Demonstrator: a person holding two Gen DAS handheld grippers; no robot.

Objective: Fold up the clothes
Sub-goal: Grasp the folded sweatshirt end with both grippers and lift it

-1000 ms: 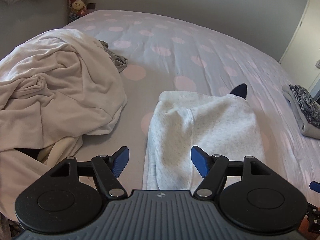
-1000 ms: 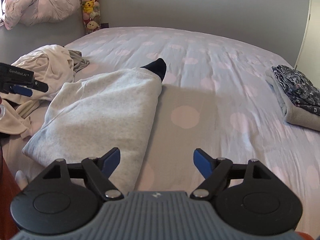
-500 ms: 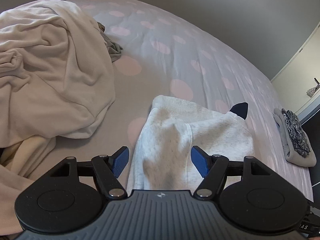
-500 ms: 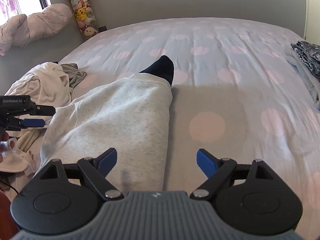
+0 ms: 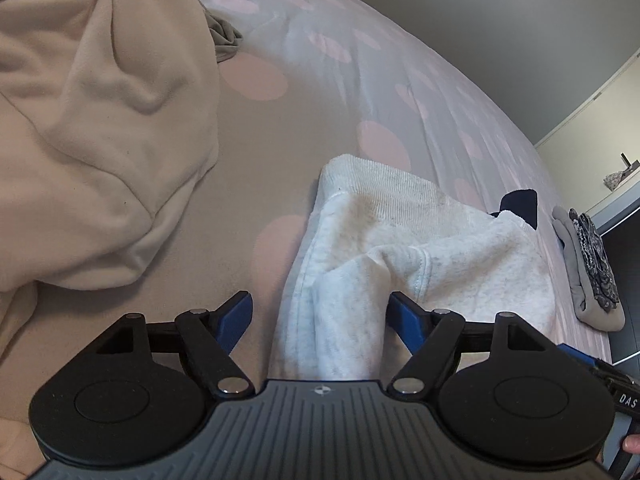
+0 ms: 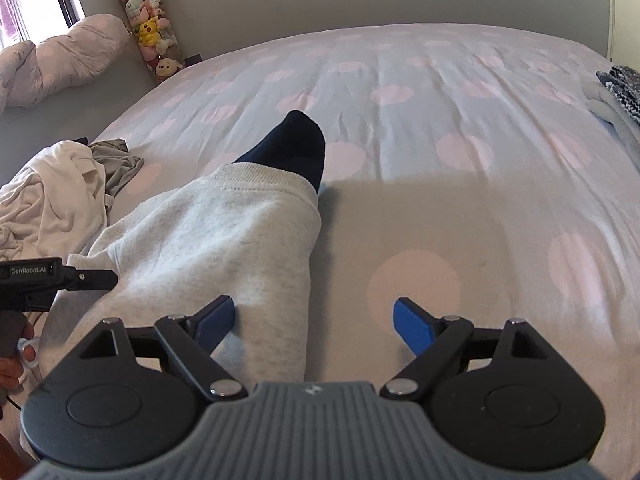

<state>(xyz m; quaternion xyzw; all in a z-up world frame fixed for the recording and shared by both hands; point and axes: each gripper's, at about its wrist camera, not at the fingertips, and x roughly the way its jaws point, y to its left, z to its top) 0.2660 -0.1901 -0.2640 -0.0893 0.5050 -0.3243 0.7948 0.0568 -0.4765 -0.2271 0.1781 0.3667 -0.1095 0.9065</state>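
A light grey sweatshirt (image 5: 404,248) lies partly folded on the polka-dot bed, with a dark navy piece (image 5: 520,202) sticking out at its far end. It also shows in the right wrist view (image 6: 212,248), with the navy piece (image 6: 296,148) beyond it. My left gripper (image 5: 320,312) is open, its jaws either side of a raised fold of the sweatshirt's near edge. My right gripper (image 6: 312,320) is open, low over the sweatshirt's right edge. The left gripper's body (image 6: 40,280) shows at the left of the right wrist view.
A heap of cream clothes (image 5: 92,120) with a grey garment (image 5: 224,36) lies to the left. A folded stack (image 5: 592,264) sits at the bed's right edge. The spotted sheet (image 6: 460,184) stretches beyond. Plush toys (image 6: 152,32) stand by the wall.
Both grippers have moved down and forward toward the sweatshirt's near edge. The left jaws now straddle a fold of it. Both stay open.
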